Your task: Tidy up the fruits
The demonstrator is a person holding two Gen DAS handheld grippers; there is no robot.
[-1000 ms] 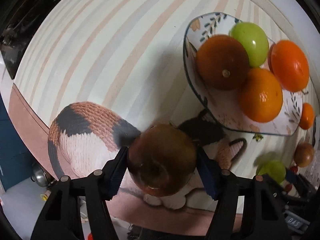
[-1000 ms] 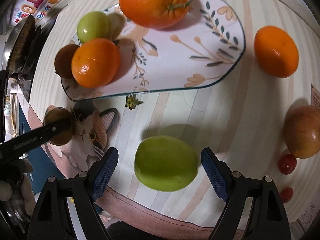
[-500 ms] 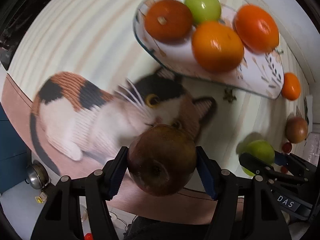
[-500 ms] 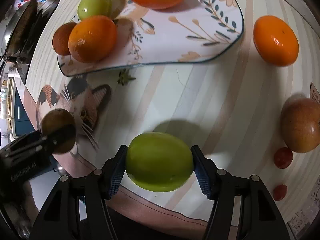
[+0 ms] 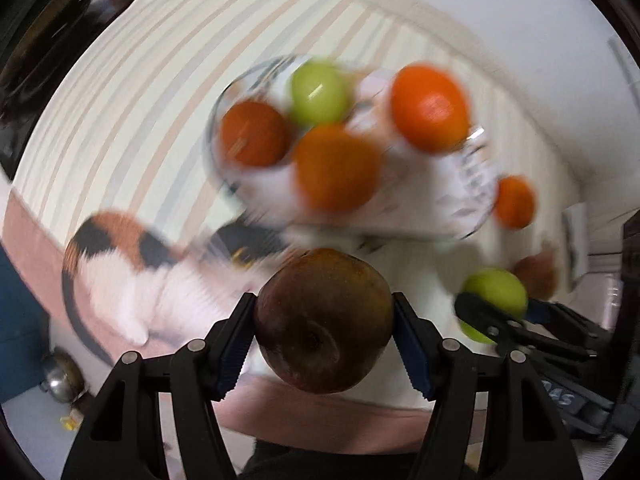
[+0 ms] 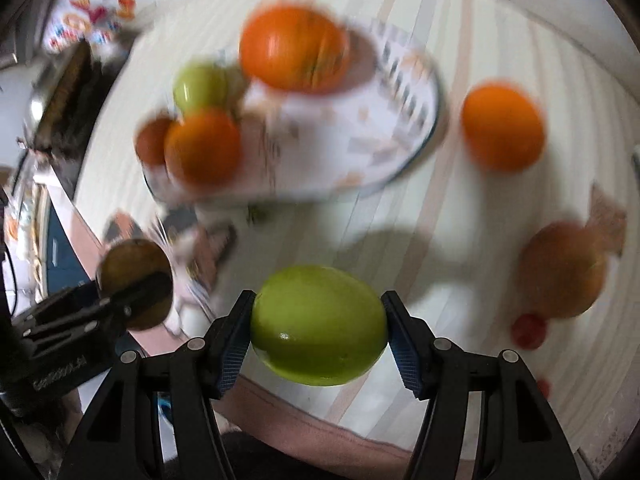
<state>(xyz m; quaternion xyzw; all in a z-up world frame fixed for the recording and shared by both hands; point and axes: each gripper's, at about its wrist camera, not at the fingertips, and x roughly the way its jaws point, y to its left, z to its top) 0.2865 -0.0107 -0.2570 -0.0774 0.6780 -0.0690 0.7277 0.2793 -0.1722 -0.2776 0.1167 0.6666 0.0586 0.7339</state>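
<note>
My left gripper [image 5: 324, 320] is shut on a dark brown apple [image 5: 324, 320] and holds it above the tablecloth, in front of the patterned plate [image 5: 464, 184]. My right gripper [image 6: 318, 326] is shut on a green apple [image 6: 318, 326], lifted off the cloth; it also shows in the left wrist view [image 5: 496, 292]. The plate [image 6: 360, 152] holds two oranges [image 6: 294, 48], a green apple [image 6: 200, 86] and a red-brown fruit [image 6: 150, 142]. Both views are blurred by motion.
A loose orange [image 6: 502, 126], a red-yellow apple [image 6: 560, 268] and small red tomatoes [image 6: 528, 330] lie on the striped cloth to the right. A cat print [image 5: 120, 264] marks the cloth's front left. Dark kitchen items [image 6: 60, 92] stand at far left.
My right gripper has closed on the green apple and raised it off the cloth. My left gripper, still holding the brown apple, has swung towards the plate.
</note>
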